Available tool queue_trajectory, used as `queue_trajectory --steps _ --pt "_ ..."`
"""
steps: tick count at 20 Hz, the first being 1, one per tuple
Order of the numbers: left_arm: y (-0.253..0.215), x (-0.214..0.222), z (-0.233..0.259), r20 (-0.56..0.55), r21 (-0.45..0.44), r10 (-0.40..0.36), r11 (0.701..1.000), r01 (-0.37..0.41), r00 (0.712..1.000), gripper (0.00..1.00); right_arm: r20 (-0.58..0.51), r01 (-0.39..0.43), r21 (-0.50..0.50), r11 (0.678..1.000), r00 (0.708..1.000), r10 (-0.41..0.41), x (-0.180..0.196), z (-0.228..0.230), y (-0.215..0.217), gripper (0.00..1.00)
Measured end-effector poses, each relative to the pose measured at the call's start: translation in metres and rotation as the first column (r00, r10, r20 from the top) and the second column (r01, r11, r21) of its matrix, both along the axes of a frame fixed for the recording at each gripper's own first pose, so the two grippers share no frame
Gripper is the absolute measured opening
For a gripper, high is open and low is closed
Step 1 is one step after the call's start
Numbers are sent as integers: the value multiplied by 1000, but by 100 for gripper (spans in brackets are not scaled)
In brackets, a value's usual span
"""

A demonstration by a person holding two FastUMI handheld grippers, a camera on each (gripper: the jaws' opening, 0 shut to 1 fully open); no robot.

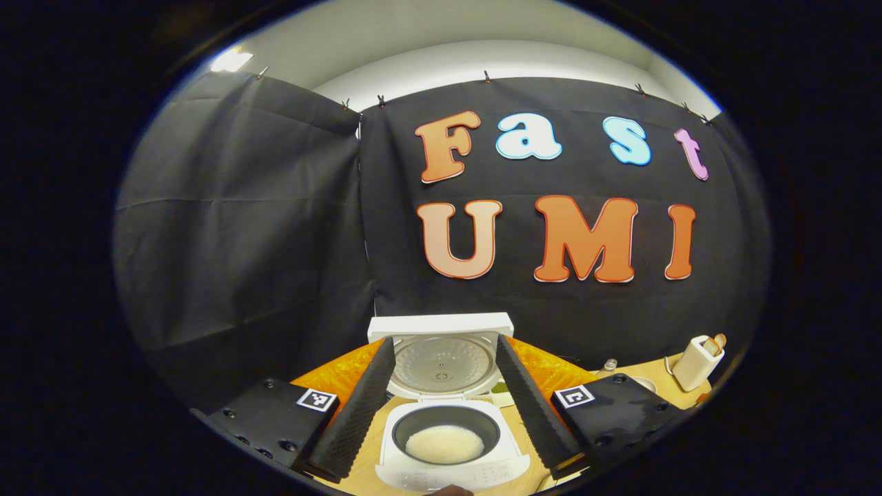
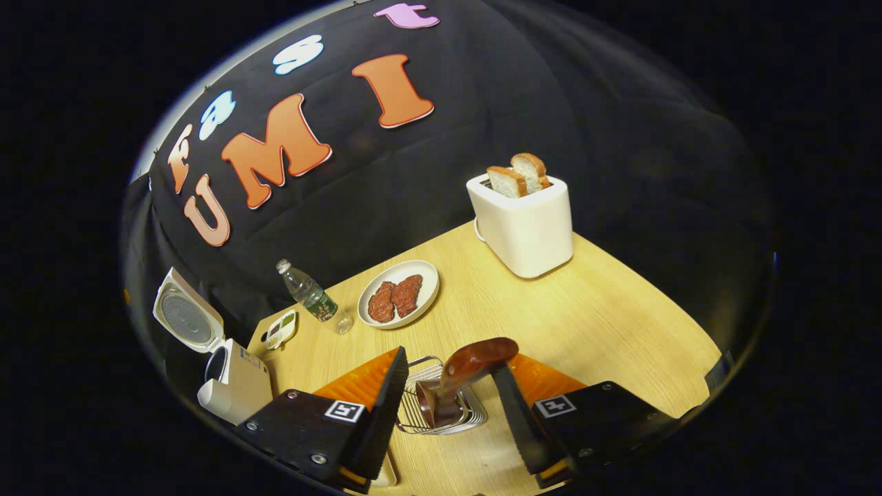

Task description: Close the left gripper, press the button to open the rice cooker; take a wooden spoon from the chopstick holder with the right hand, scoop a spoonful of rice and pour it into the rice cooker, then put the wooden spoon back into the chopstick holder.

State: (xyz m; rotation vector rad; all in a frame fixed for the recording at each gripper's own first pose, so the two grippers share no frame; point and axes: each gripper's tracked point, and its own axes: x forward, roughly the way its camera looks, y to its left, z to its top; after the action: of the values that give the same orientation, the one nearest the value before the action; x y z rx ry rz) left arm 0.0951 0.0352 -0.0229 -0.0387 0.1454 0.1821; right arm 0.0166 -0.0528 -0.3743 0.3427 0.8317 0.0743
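Observation:
In the left gripper view the white rice cooker [image 1: 451, 468] stands open, its lid [image 1: 441, 327] raised upright. White rice lies in its dark inner pot [image 1: 444, 442]. My left gripper [image 1: 444, 343] is open above it, one finger on each side of the pot. In the right gripper view a wooden spoon [image 2: 475, 359] stands in the wire chopstick holder [image 2: 420, 413], broad brown end up. My right gripper [image 2: 449, 364] is open around the spoon, and the right finger is close to its top. The open rice cooker [image 2: 234, 382] sits far left in that view.
On the wooden table [image 2: 586, 324] stand a white toaster [image 2: 527, 224] with two bread slices, a plate [image 2: 422, 272] with meat, a plastic bottle [image 2: 310, 296] and a small dish [image 2: 281, 327]. The toaster [image 1: 697, 362] also shows at the right of the left gripper view.

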Motion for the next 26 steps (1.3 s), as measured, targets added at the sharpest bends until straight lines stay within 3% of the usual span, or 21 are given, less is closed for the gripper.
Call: queue_trajectory --steps 3,8,11,15,17,20,22,24,26 --pt "12 36 12 -21 -50 -11 999 10 1000 99 59 7 -58 998 998 -3 -5 31 -14 89" --pt "36 104 14 -62 -53 19 998 -23 998 95 149 7 -153 988 989 16 -15 85 -30 92" --pt "41 144 -9 -149 -119 13 992 -31 989 94 188 34 -161 986 982 -3 -20 114 -36 93" --pt "46 182 -33 -243 -67 30 997 -48 970 96 236 73 -172 982 971 -31 -29 143 -47 93" --pt "42 194 -56 -326 -69 15 997 -40 945 95 247 81 -184 980 968 -34 -33 153 -53 93" --pt "39 197 -93 -466 -100 16 992 -71 885 95 273 101 -180 979 961 -49 -35 165 -58 93" --pt "45 198 -93 -481 -75 33 994 -79 876 97 270 106 -166 980 961 -58 -37 162 -58 93" --pt "41 194 -96 -531 -40 19 998 -48 847 96 234 104 -154 983 970 -66 -39 153 -58 93" --pt "34 182 -105 -592 -59 -4 998 -38 806 95 221 105 -112 988 972 -78 -40 150 -51 93"
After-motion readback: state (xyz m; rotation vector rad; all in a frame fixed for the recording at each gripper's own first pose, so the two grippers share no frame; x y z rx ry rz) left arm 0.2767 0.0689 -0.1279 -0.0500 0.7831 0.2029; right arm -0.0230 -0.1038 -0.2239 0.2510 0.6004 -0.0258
